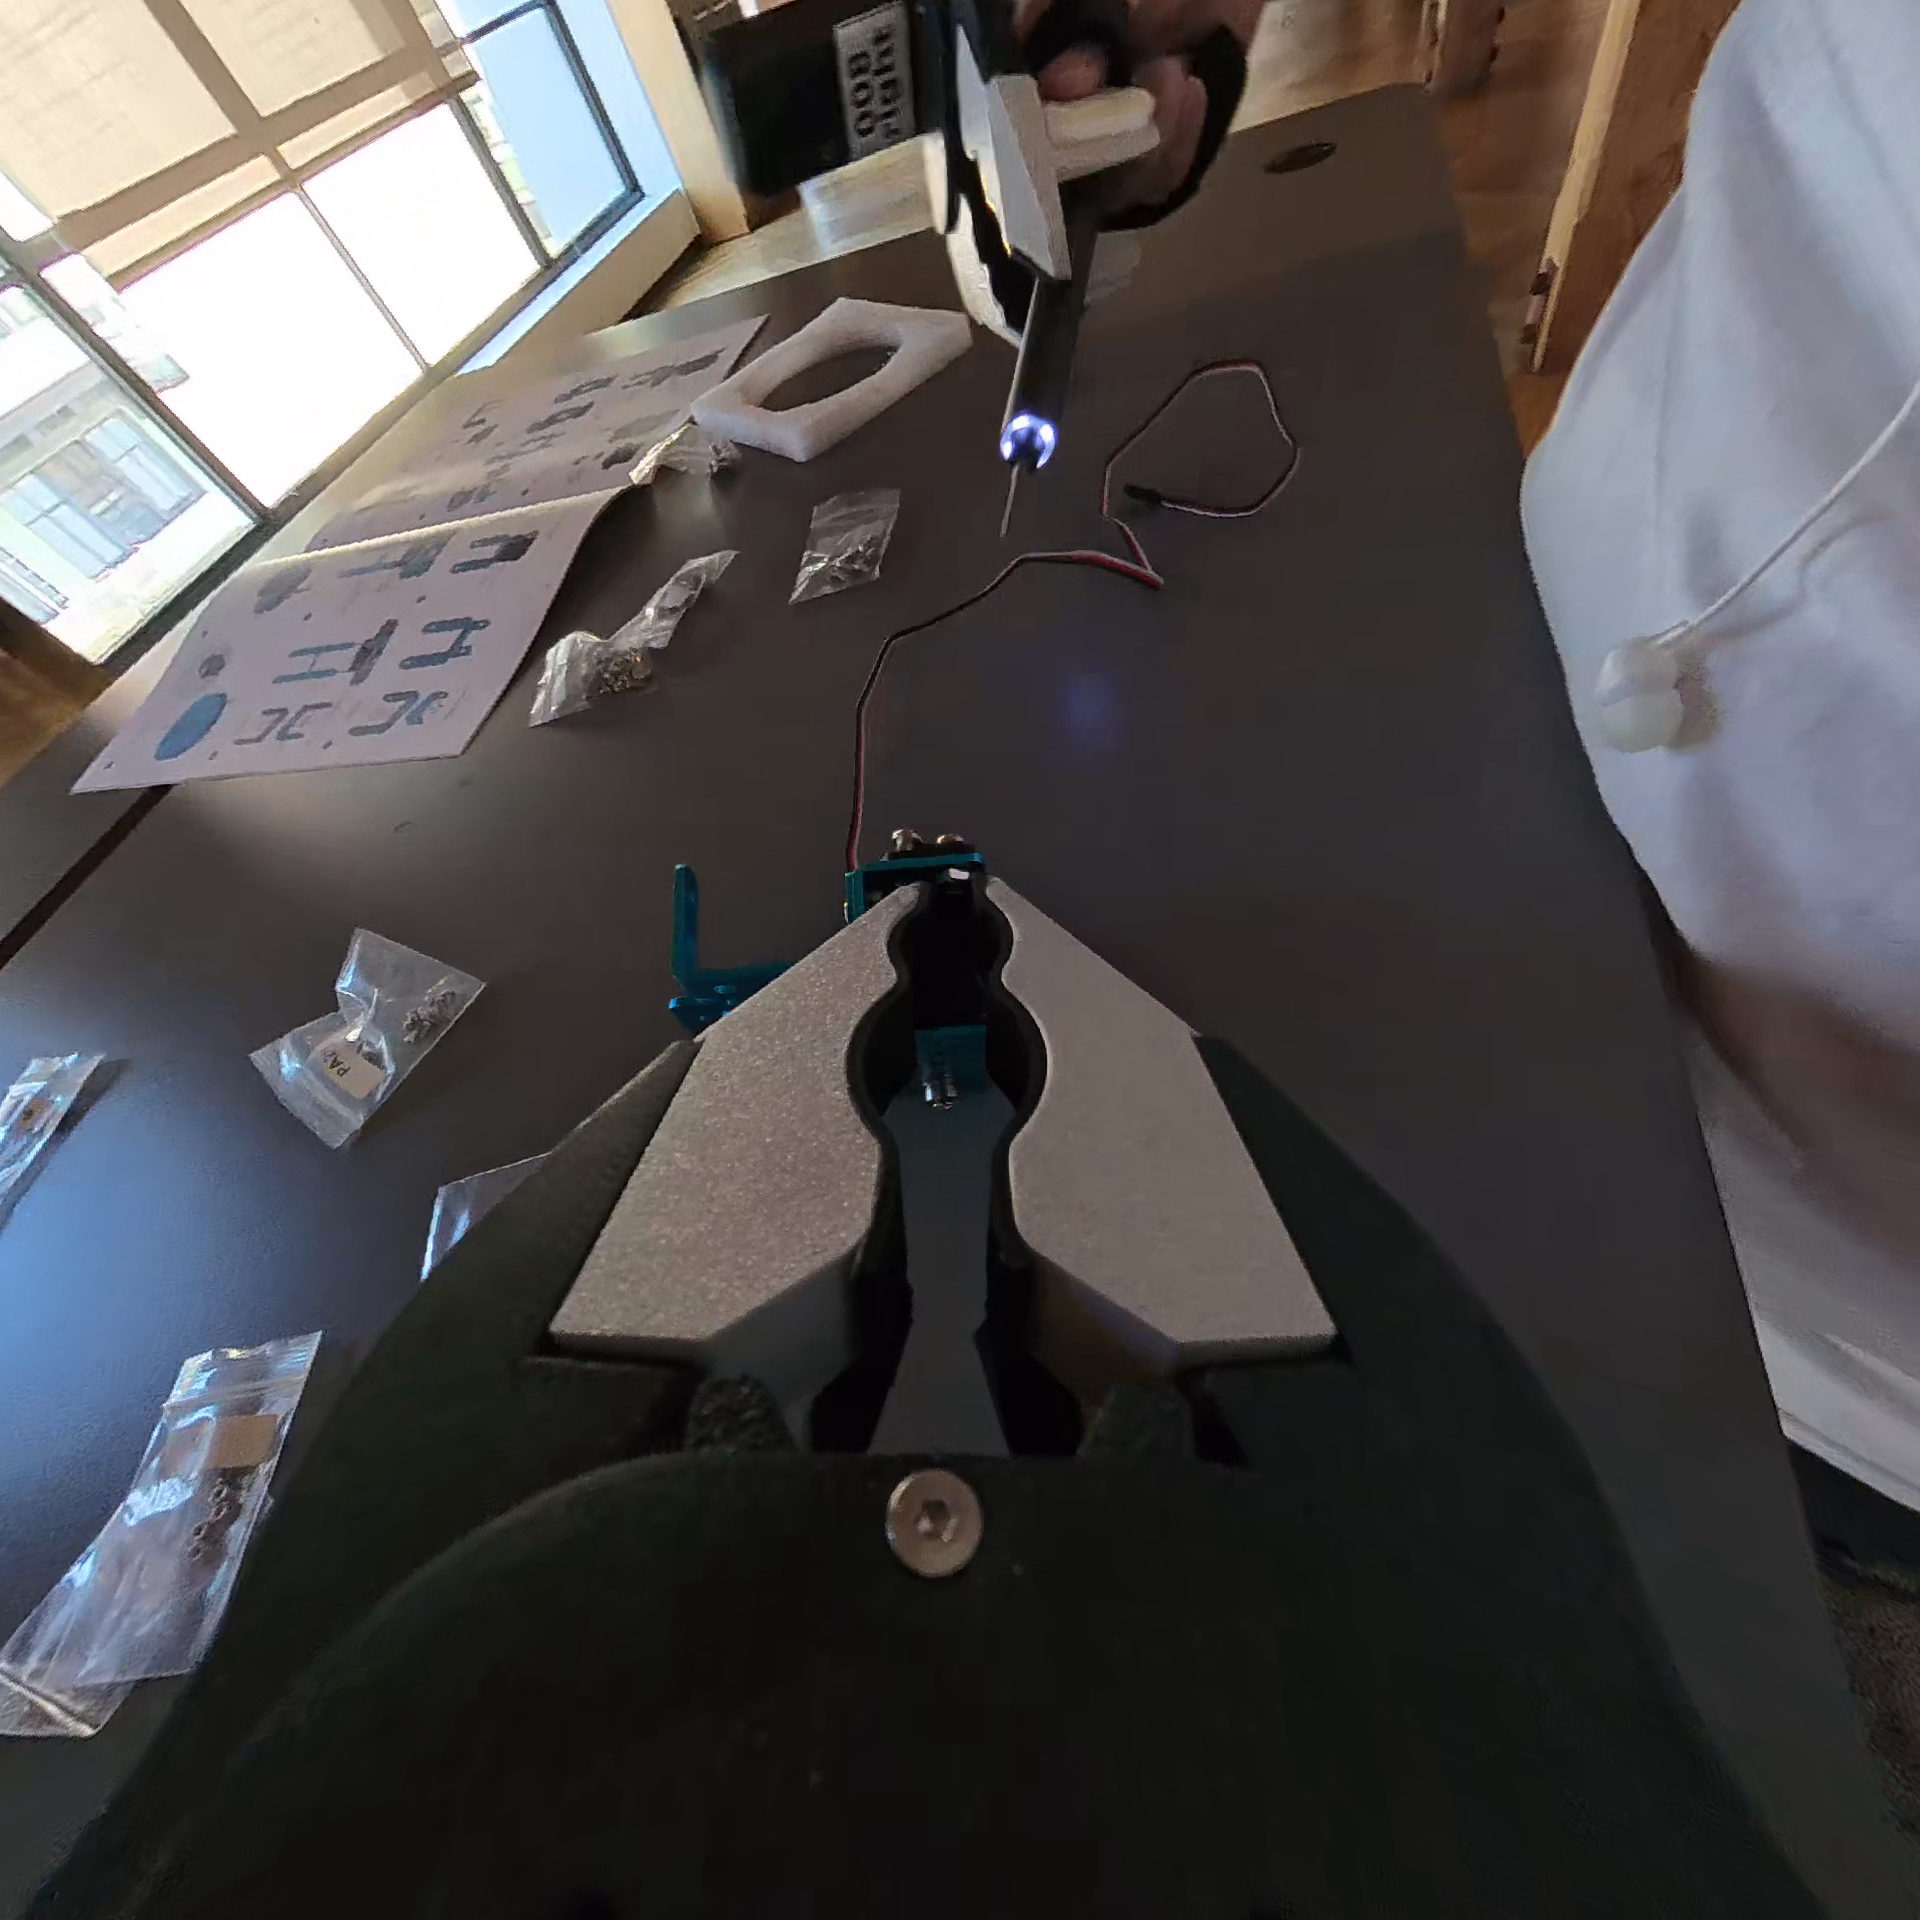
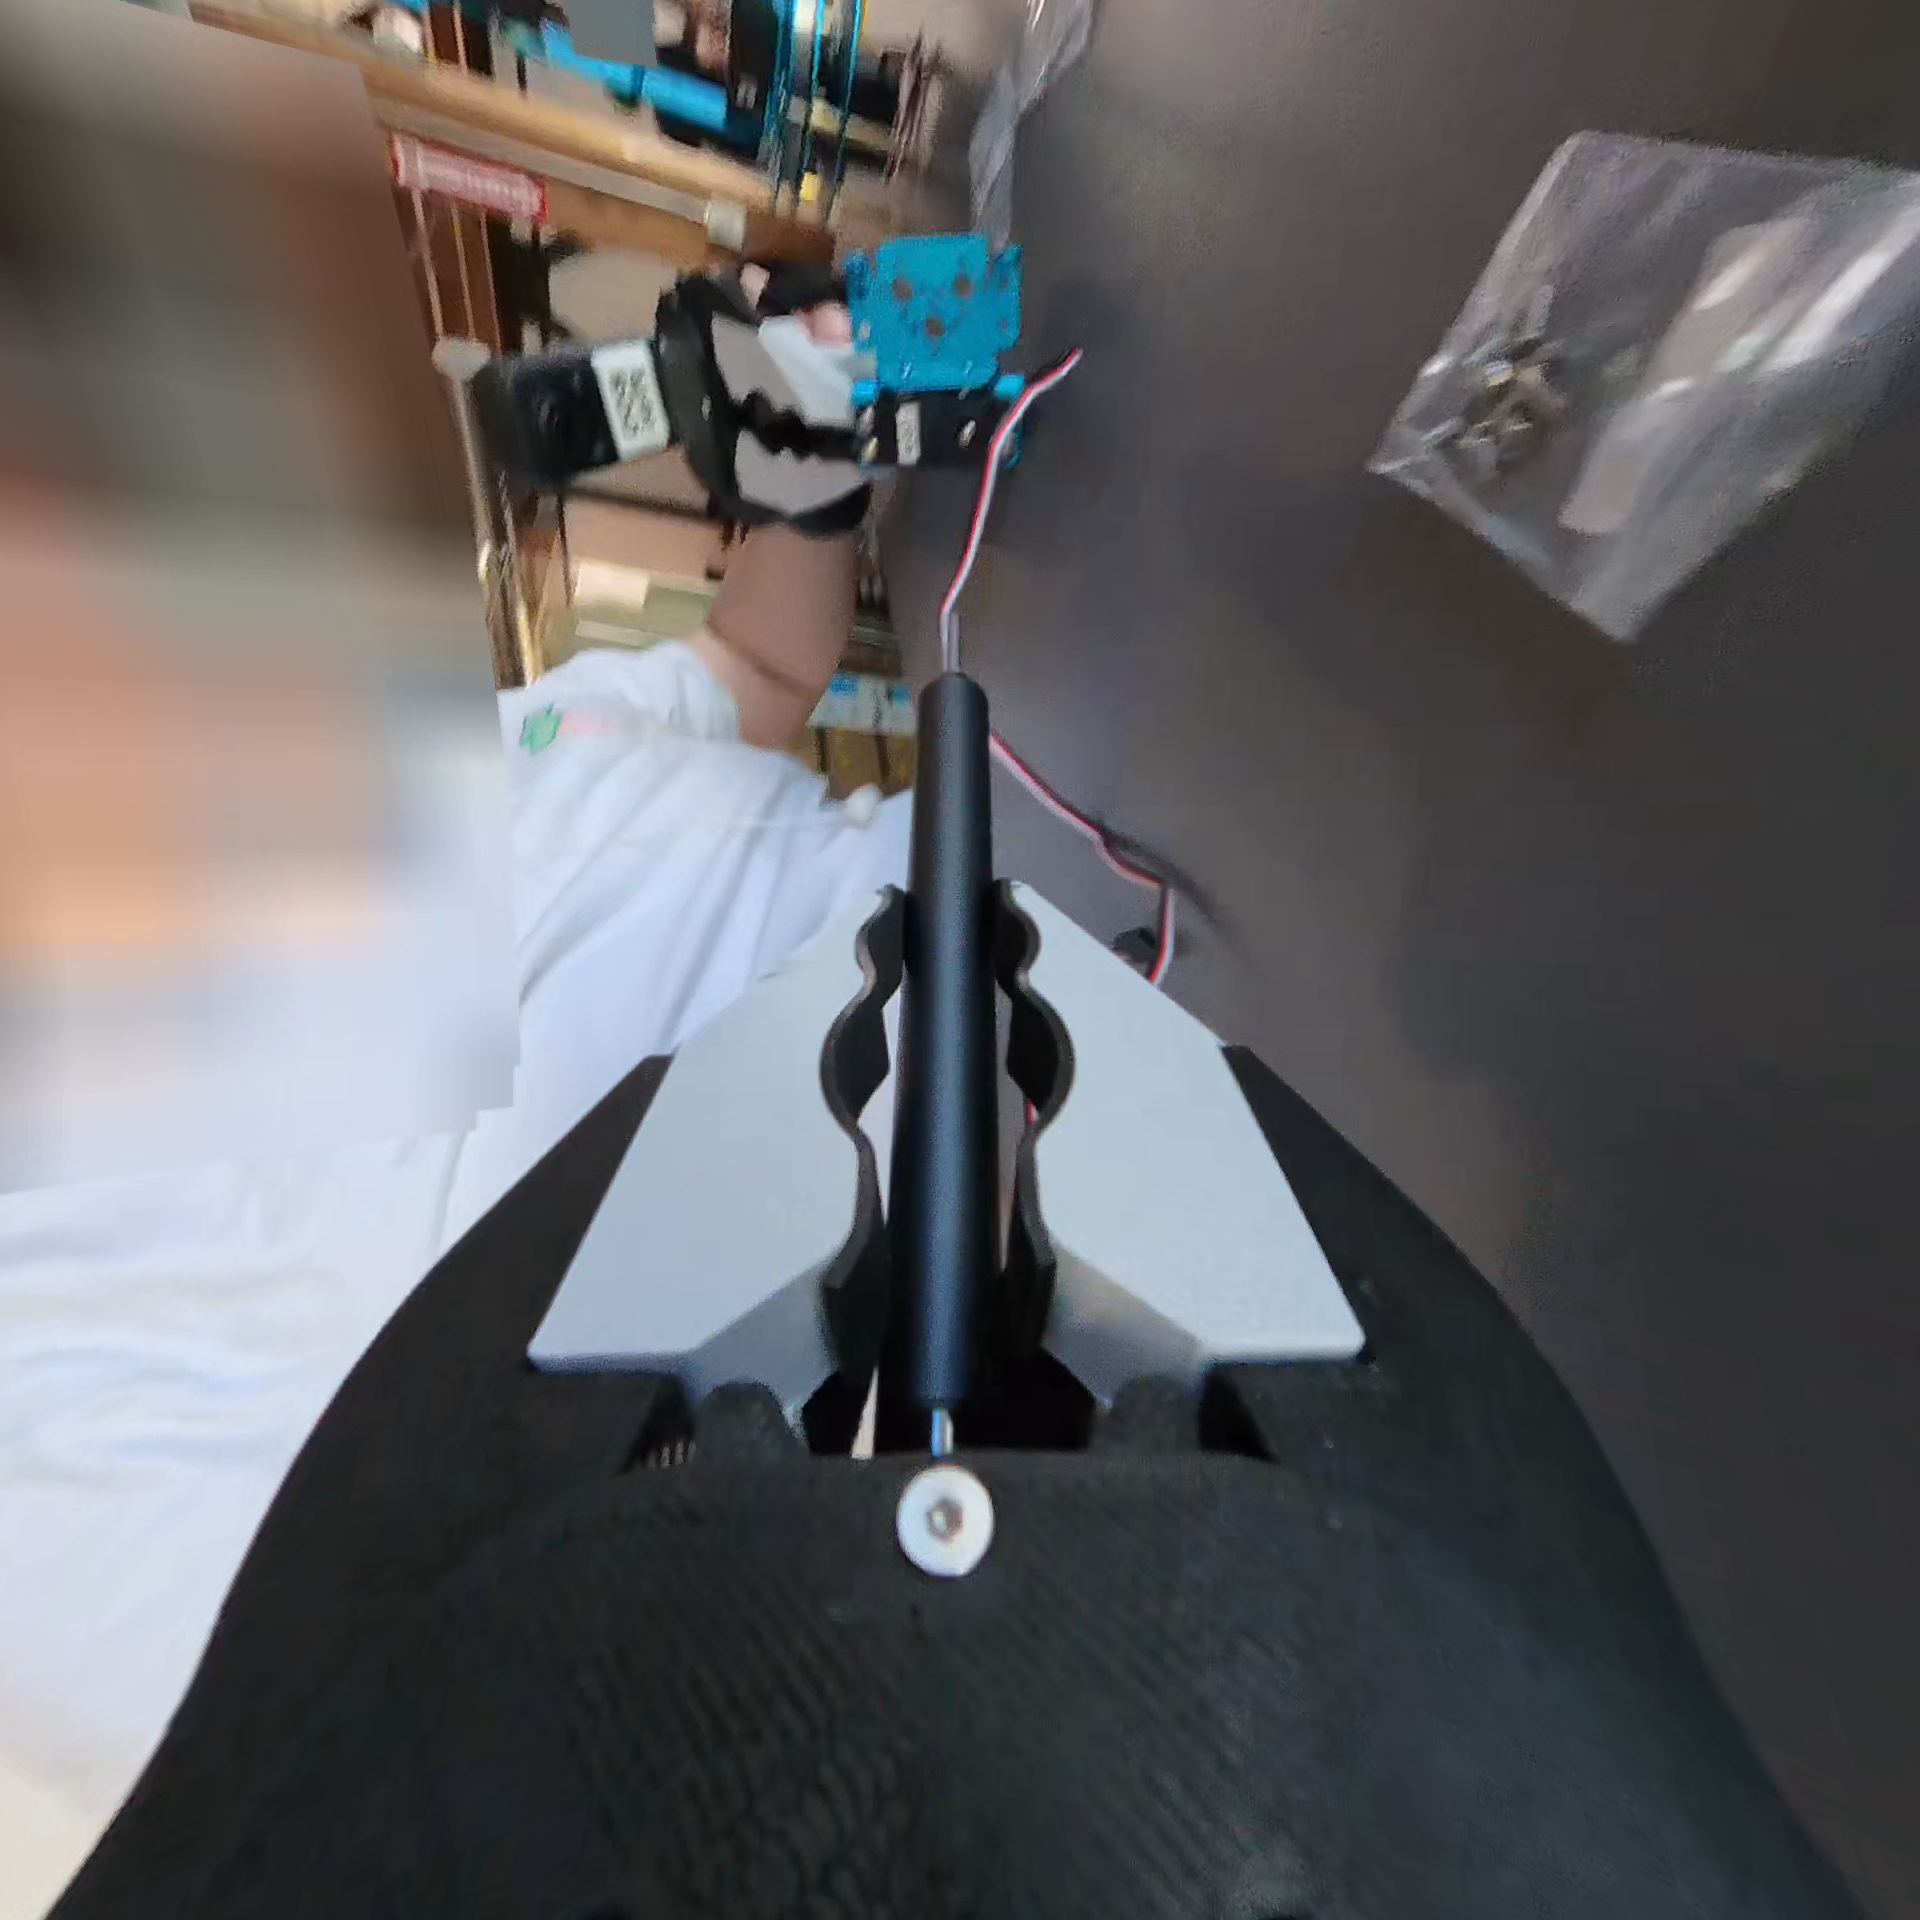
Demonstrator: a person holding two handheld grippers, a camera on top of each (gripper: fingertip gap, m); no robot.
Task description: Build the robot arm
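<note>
My left gripper (image 1: pixel 951 894) is shut on a black servo in a blue metal bracket (image 1: pixel 914 868), held on the dark table (image 1: pixel 1299 831). The servo's red, white and black wire (image 1: pixel 871 696) trails away over the table. A second blue bracket (image 1: pixel 694 961) stands just left of the fingers. My right gripper (image 2: pixel 948 899) is shut on a black electric screwdriver (image 2: pixel 945 987). In the left wrist view the screwdriver (image 1: pixel 1039 384) hangs above the table with its tip light on, pointing down toward the wire. In the right wrist view the servo and bracket (image 2: pixel 935 332) show far ahead in the left gripper.
Several small clear bags of screws (image 1: pixel 364 1029) lie on the table's left side, with one (image 2: pixel 1662 364) near the right gripper. An open printed sheet (image 1: pixel 395 623) and a white foam frame (image 1: pixel 831 384) lie farther back. A person in white (image 1: pixel 1766 520) stands at the right edge. The left gripper's tips are roughly 20 centimetres from the right gripper's.
</note>
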